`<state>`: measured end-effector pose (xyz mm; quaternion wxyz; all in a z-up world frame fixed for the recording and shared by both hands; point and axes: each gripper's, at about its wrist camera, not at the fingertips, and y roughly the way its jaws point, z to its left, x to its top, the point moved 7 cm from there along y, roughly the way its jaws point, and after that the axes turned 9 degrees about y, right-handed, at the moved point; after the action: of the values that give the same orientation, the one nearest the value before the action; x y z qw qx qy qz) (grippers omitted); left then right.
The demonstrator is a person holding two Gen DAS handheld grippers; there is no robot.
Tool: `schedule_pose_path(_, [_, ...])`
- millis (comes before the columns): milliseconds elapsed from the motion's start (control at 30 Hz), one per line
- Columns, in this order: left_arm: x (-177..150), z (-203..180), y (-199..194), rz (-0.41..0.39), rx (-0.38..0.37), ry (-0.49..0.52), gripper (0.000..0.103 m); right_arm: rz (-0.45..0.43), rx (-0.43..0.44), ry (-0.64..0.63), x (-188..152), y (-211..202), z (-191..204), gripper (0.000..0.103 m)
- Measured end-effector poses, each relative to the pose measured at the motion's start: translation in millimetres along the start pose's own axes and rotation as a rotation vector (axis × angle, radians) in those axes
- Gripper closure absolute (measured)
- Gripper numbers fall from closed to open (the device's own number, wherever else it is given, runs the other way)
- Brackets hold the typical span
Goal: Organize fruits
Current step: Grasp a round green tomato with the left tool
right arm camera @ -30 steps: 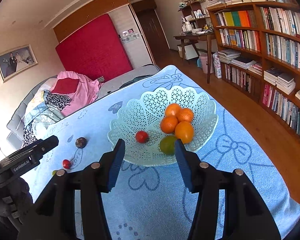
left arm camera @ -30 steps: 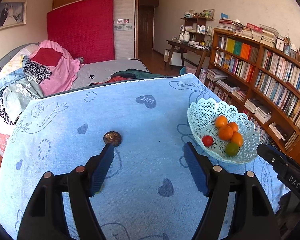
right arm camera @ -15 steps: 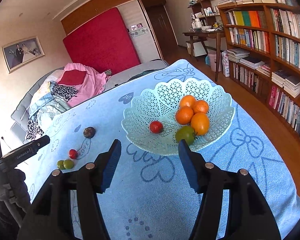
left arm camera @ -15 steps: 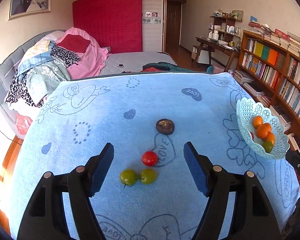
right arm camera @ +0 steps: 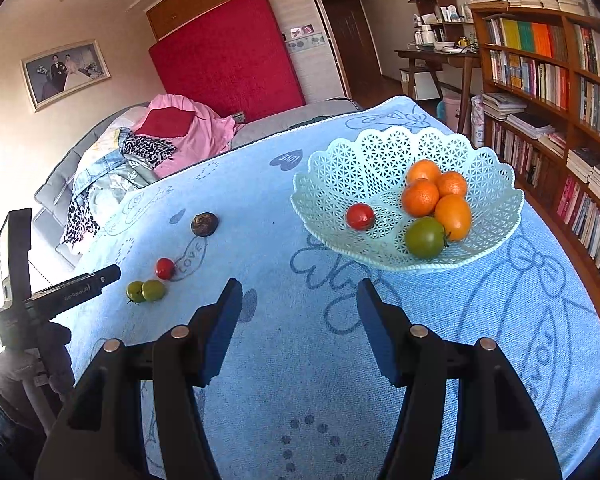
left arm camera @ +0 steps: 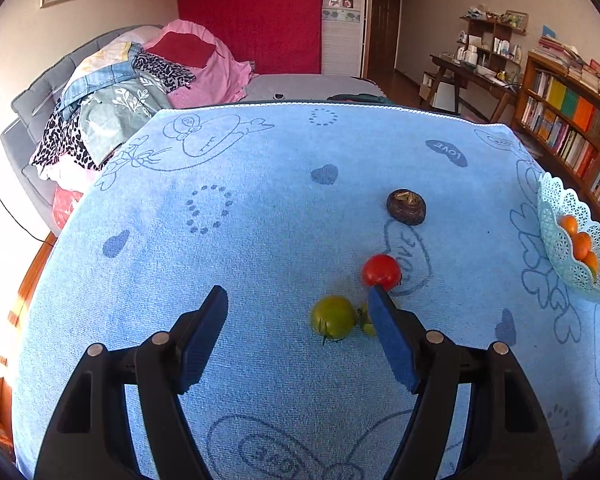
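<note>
On the blue cloth lie two green tomatoes (left arm camera: 333,317), a red tomato (left arm camera: 381,272) and a dark brown fruit (left arm camera: 406,207). My left gripper (left arm camera: 297,300) hovers open over them. One green tomato sits between its fingers, close to the right one, which half hides the other green tomato. The red tomato lies just past that fingertip. My right gripper (right arm camera: 299,292) is open and empty, a little short of the pale green lattice basket (right arm camera: 380,152). The basket holds several oranges (right arm camera: 420,197), a red tomato (right arm camera: 360,216) and a green tomato (right arm camera: 425,237).
The blue cloth (left arm camera: 228,248) drapes over the table's edges on every side. A bed piled with clothes (left arm camera: 140,80) stands beyond the far-left edge. Bookshelves (right arm camera: 560,80) line the right wall. The basket (left arm camera: 560,216) sits near the table's right edge.
The left gripper swung left from the basket side and sank over the loose tomatoes. The right gripper's jaws widened, and it drew back a little from the basket.
</note>
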<state>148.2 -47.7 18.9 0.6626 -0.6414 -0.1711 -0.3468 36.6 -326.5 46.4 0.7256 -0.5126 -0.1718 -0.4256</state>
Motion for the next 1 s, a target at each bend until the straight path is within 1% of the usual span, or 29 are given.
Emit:
schedule_pose_path(133, [-7, 1, 15, 0.032, 0.007, -0.007, 0.031, 0.007, 0.003, -0.007, -3, 2, 2, 0.042])
schedule_pose_path(267, [-10, 1, 24, 0.044, 0.01, -0.008, 0.031, 0.014, 0.005, -0.011, -6, 3, 3, 0.042])
schedule_pose_path(500, [-6, -3, 30, 0.038, -0.001, -0.002, 0.031, 0.019, 0.002, -0.011, -6, 5, 3, 0.042])
schedule_pose_path(633, [-6, -1, 29, 0.037, 0.01, 0.004, 0.026, 0.021, 0.0, -0.008, -6, 7, 2, 0.042])
schedule_pose_path(733, [-9, 4, 26, 0.032, 0.019, 0.004, 0.023, 0.025, 0.001, -0.009, -6, 7, 2, 0.042])
schedule_pose_path(900, [-15, 23, 18, 0.02, 0.063, 0.009, 0.021, 0.026, 0.001, -0.01, -7, 7, 2, 0.042])
schedule_pose_path(1000, [-21, 38, 17, 0.024, 0.09, -0.013, 0.021, 0.027, 0.001, -0.011, -7, 8, 3, 0.042])
